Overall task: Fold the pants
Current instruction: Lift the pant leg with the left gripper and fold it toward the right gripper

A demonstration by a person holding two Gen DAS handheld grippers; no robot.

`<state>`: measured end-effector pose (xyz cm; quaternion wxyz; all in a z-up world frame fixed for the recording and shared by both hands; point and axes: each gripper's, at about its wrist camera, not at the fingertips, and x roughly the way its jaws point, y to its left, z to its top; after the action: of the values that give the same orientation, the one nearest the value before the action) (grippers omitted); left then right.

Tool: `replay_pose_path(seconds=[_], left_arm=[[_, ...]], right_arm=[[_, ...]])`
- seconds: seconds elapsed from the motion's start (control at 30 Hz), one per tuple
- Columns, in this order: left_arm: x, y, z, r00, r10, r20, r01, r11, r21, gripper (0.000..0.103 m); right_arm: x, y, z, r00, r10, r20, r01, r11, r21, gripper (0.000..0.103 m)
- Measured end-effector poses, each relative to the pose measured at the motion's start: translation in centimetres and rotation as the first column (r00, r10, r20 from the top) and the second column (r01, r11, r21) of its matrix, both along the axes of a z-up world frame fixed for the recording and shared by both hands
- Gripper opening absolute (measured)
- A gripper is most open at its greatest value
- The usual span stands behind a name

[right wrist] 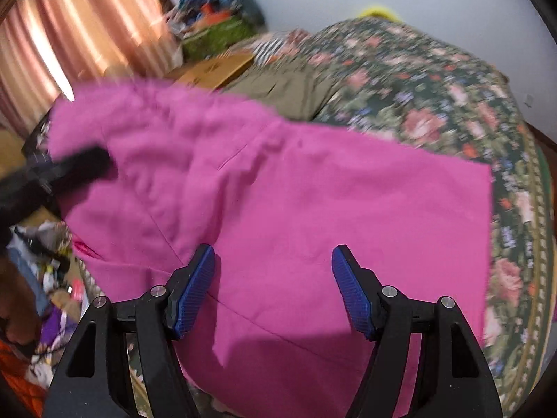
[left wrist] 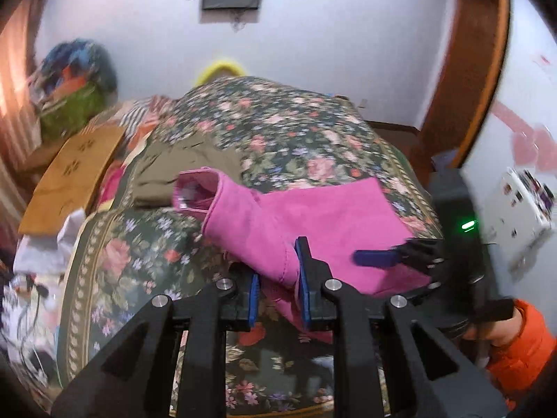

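Observation:
Bright pink pants (left wrist: 330, 216) lie spread on a floral bedspread, one leg end open toward the left. My left gripper (left wrist: 278, 264) is shut on a raised fold of the pink pants at their near edge, with cloth pinched between its blue pads. In the right wrist view the pink pants (right wrist: 313, 191) fill the middle. My right gripper (right wrist: 273, 254) hovers open just above them with nothing between its fingers. The right gripper (left wrist: 383, 257) also shows over the pants' right side, and the left gripper (right wrist: 69, 170) appears blurred at the pants' left edge.
The floral bedspread (left wrist: 278, 122) covers a rounded bed. An olive garment (left wrist: 181, 167) lies behind the pants. A cardboard box (left wrist: 76, 170) and a green bag of clothes (left wrist: 73, 104) sit at the left. An orange sleeve (left wrist: 522, 341) is at lower right. Clutter lies on the floor (right wrist: 45, 268).

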<state>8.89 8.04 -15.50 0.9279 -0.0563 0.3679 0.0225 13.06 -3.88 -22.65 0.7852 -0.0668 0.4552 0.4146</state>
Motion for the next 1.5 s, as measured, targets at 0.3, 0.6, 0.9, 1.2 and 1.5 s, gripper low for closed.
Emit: replay_pose_path(seconds=[0.3, 0.6, 0.9, 1.2, 1.5], left_arm=[[0.5, -1.9, 0.8, 0.998, -0.057, 0.035, 0.056, 0.998, 0.016, 0.018], [1.0, -4.3, 1.9, 0.993, -0.108, 0.056, 0.104, 0.993, 0.060, 0.017], [2.0, -8.8, 2.6, 0.973, -0.223, 0.067, 0.216, 0.971, 0.102, 0.017], [3.8, -12.1, 2.4, 0.953, -0.299, 0.055, 0.292, 0.951, 0.103, 0.017], [4.9, -13.8, 2.0, 0.935, -0.354, 0.033, 0.349, 0.932, 0.103, 0.017]], right_arm=[[-0.4, -1.8, 0.5, 1.000, -0.023, 0.005, 0.023, 1.000, 0.014, 0.067], [-2.0, -9.9, 1.3, 0.976, -0.218, 0.025, 0.216, 0.975, 0.048, 0.067], [-2.3, -10.8, -1.7, 0.975, -0.220, -0.010, 0.220, 0.974, 0.057, 0.070], [-2.5, -11.6, -1.9, 0.978, -0.210, -0.014, 0.210, 0.974, 0.087, 0.070], [-2.6, -15.8, -0.7, 0.949, -0.314, 0.000, 0.313, 0.945, 0.097, 0.069]])
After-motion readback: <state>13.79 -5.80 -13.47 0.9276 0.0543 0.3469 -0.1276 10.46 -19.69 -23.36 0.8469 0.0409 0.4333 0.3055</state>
